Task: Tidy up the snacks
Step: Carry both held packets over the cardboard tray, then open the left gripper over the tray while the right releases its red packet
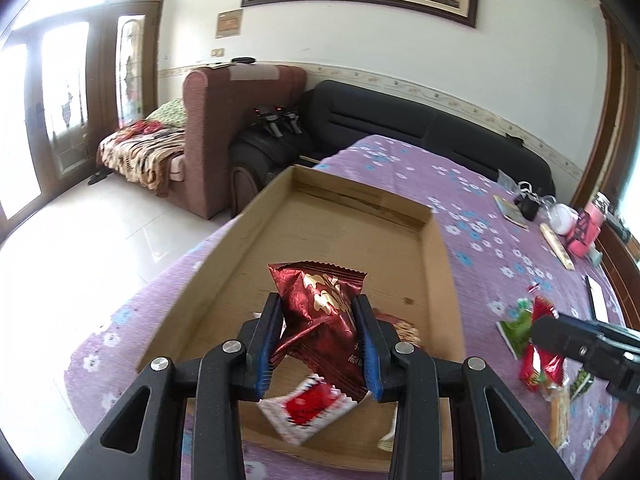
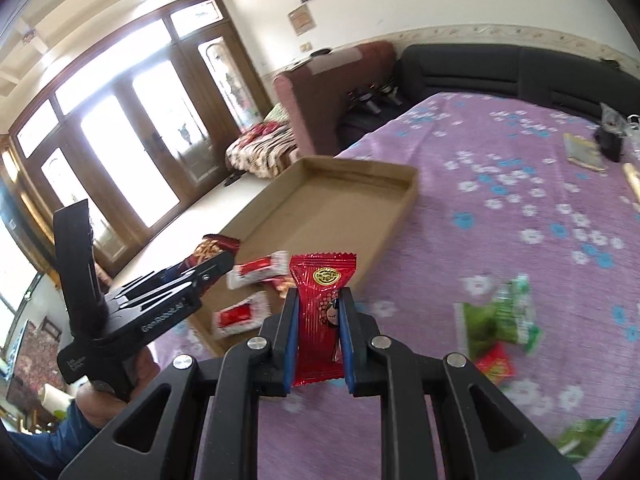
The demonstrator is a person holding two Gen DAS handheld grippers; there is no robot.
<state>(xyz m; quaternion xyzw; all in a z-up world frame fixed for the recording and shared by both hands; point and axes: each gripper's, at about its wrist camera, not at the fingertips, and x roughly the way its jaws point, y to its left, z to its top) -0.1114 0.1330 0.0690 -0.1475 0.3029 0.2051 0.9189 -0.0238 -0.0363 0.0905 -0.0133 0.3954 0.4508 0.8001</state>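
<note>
My left gripper (image 1: 318,306) is shut on a dark red snack packet (image 1: 320,312) with gold print, held above the near end of a shallow cardboard tray (image 1: 438,264). A red-and-white packet (image 1: 306,410) lies in the tray below it. My right gripper (image 2: 318,300) is shut on a bright red snack packet (image 2: 320,312), held upright above the purple flowered cloth, just right of the tray's (image 2: 406,204) near corner. The left gripper (image 2: 208,270) with its packet shows at the left in the right wrist view. Two red-and-white packets (image 2: 260,270) lie in the tray's near end.
Green and red packets (image 2: 500,320) lie loose on the cloth (image 2: 500,184) to the right of the tray, also in the left wrist view (image 1: 528,332). A book, black box and pink items (image 1: 584,228) sit at the far right. Sofas stand beyond the table edge.
</note>
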